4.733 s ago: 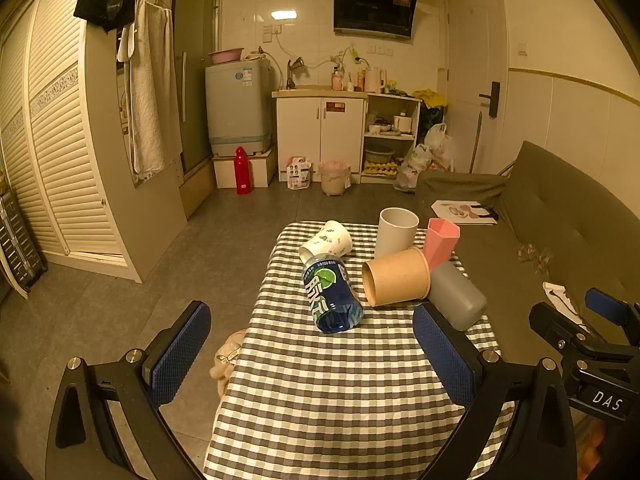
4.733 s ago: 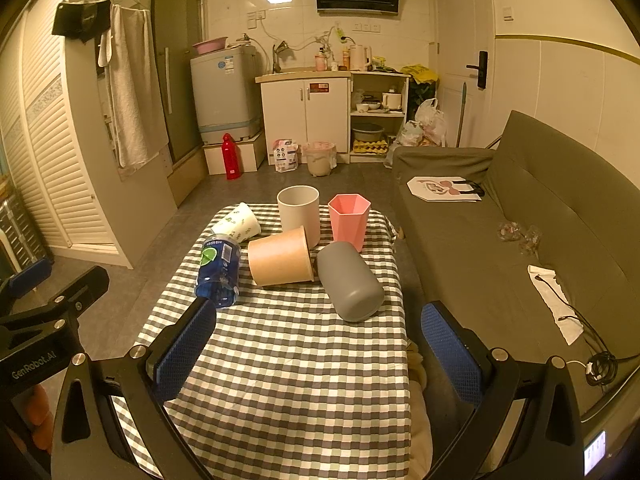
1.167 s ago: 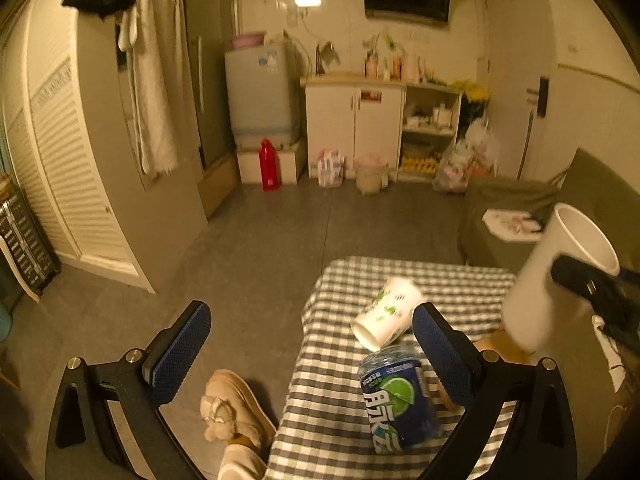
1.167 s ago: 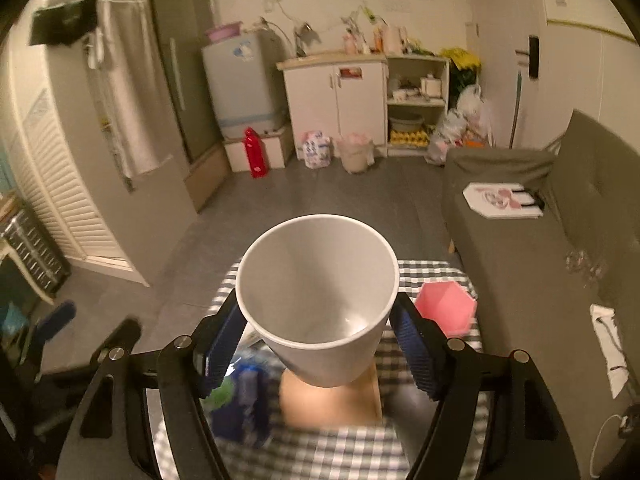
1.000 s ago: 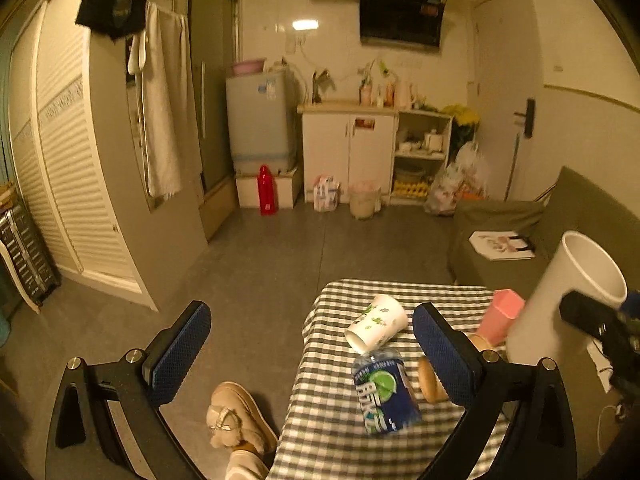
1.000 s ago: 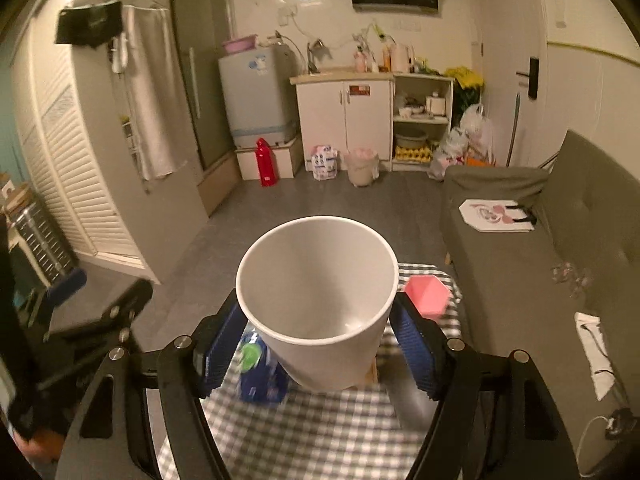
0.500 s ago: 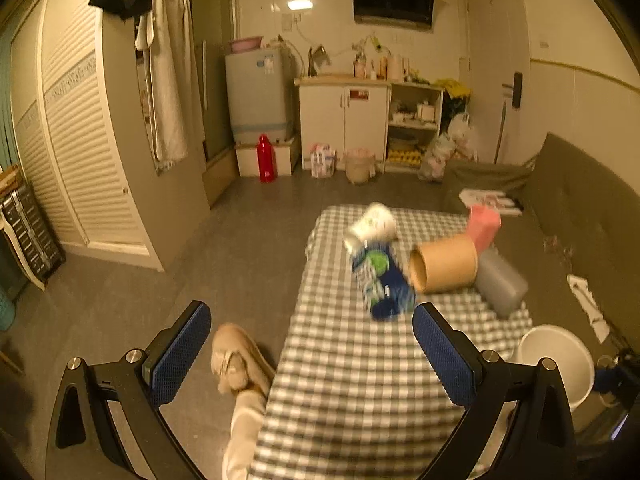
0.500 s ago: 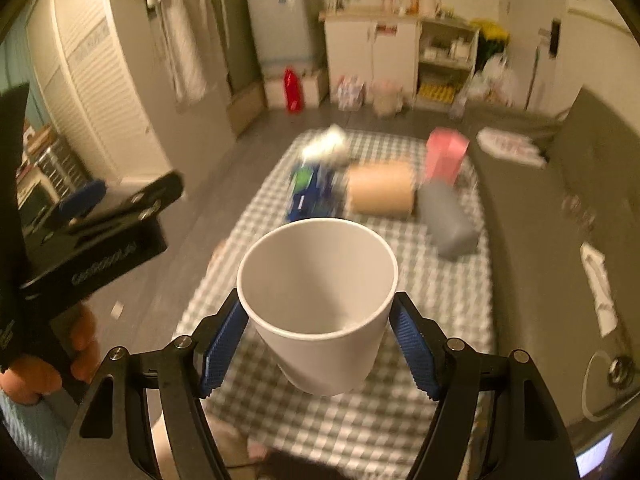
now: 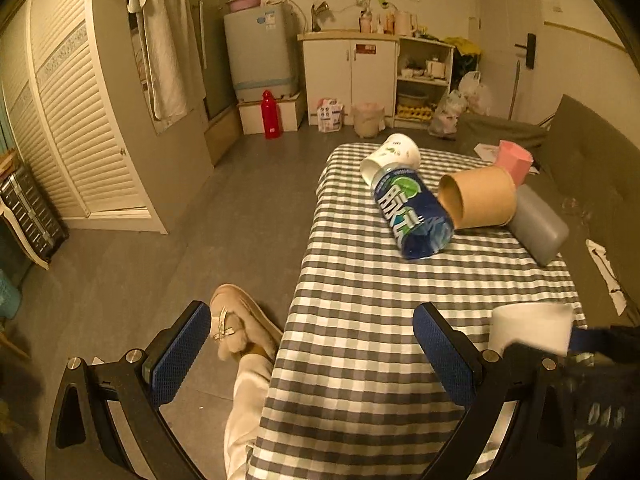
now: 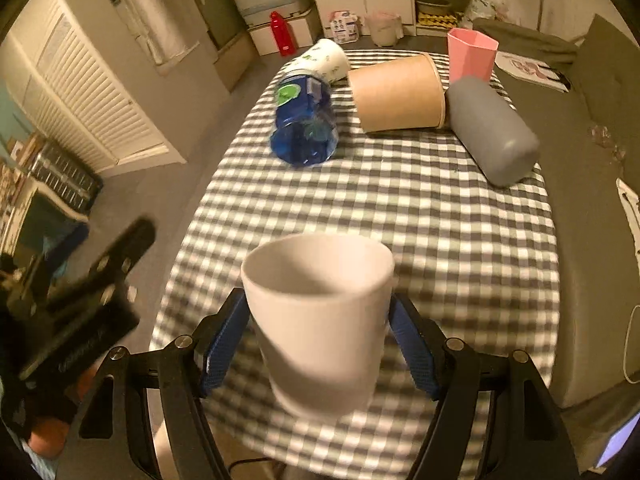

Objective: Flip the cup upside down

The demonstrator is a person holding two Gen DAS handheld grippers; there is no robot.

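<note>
Checked tablecloth (image 10: pixel 460 216) lies bare beneath the white cup (image 10: pixel 320 320) clamped in the right gripper (image 10: pixel 320 344); left gripper (image 9: pixel 312 344) gapes.

A checked tablecloth (image 9: pixel 360 320) carries a blue bottle (image 9: pixel 412 212), a brown paper cup (image 9: pixel 478 200) and a grey tumbler (image 9: pixel 538 226) lying down, beside an upright pink cup (image 9: pixel 515 160).

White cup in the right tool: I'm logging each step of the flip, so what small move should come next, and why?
Probably keep rolling the wrist to turn the plain white plastic cup mouth-down. The right tool grips its sides, its mouth still faces forward over bare checked tablecloth, clear of the other cups.
</note>
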